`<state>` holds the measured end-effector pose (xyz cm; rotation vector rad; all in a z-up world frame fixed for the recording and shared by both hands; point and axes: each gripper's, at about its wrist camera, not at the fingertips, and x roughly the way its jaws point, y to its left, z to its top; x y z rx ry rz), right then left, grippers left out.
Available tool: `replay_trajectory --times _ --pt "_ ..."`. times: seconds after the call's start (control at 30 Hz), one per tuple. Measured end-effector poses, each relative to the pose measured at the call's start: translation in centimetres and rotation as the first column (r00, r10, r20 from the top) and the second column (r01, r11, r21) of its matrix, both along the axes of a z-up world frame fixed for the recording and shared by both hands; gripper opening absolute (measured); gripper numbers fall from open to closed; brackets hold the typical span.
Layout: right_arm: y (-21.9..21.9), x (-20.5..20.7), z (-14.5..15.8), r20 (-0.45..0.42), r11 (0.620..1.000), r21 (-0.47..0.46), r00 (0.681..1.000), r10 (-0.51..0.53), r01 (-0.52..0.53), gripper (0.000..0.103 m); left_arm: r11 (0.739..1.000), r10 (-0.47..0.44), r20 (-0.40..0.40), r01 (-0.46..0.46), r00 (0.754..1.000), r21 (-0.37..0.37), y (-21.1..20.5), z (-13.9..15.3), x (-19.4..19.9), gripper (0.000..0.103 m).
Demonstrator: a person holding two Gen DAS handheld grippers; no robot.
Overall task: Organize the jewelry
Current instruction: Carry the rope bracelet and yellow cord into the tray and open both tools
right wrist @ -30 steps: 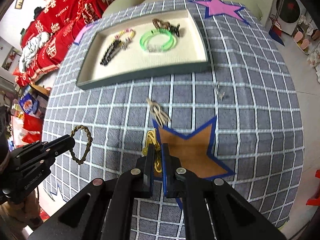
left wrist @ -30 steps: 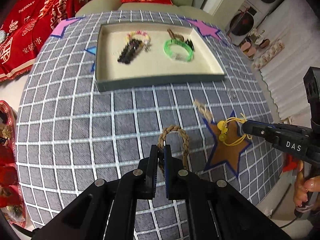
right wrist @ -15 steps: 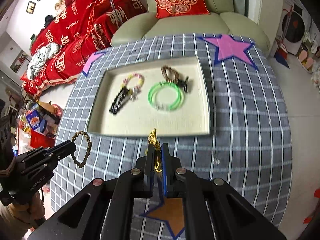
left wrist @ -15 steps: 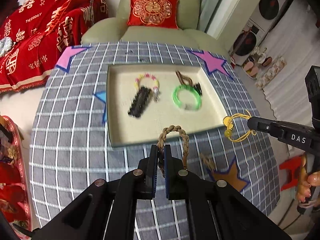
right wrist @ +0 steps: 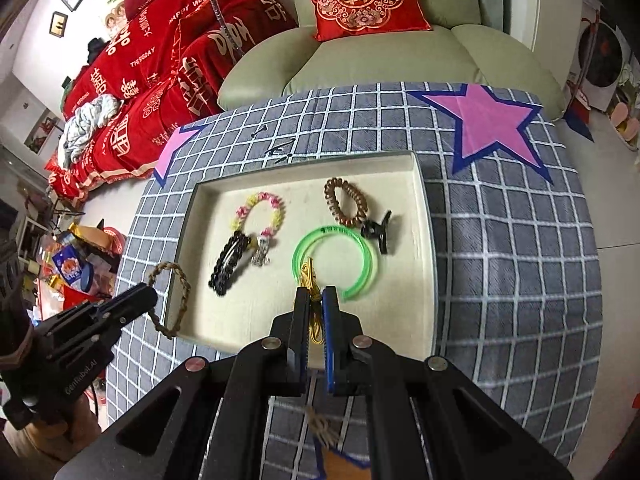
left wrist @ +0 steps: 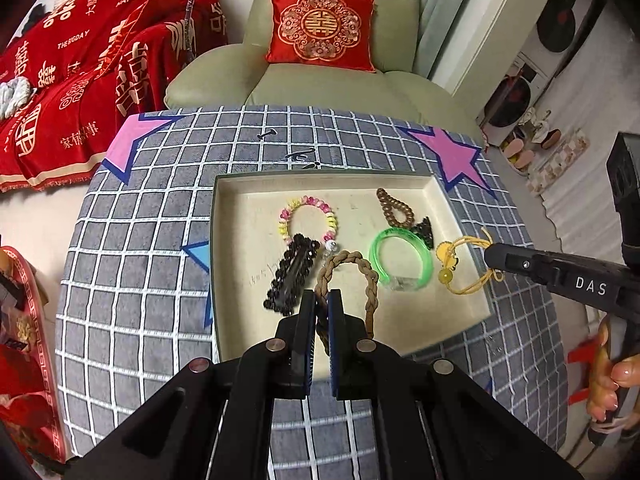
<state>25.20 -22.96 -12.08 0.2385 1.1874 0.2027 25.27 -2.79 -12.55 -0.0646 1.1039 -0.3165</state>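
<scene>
The left gripper pinched a braided brown bracelet above the cream tray; the right gripper clamped a yellow cord bracelet over the tray's right side. Dropped carelessly, either loop could tangle the green bangle or black hair clip beneath.

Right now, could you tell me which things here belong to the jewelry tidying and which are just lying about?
Job:
braided brown bracelet in left gripper
yellow cord bracelet in right gripper
tray
green bangle

Lying about:
red cushion
armchair
red blanket
</scene>
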Motion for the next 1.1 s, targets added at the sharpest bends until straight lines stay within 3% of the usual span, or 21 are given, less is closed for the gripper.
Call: replay_trajectory --times 0.37,0.8,1.1 --pt "1.1 4.0 -2.9 -0.028 0.999 0.014 0.999 0.031 -0.031 0.007 0.998 0.012 -0.042 -0.009 0.999 0.067 -1.9 -3.7 3.1 0.013" --pt "0.2 5.5 -6.3 -0.082 1.000 -0.020 0.996 0.018 -0.019 0.007 0.992 0.019 -0.074 -0.009 0.997 0.126 -2.5 -6.7 4.4 0.013" --pt "0.2 5.7 -7.8 -0.113 1.000 -0.026 0.993 0.013 -0.016 0.007 0.967 -0.019 -0.066 0.035 0.998 0.251 -3.9 -8.2 4.2 0.014"
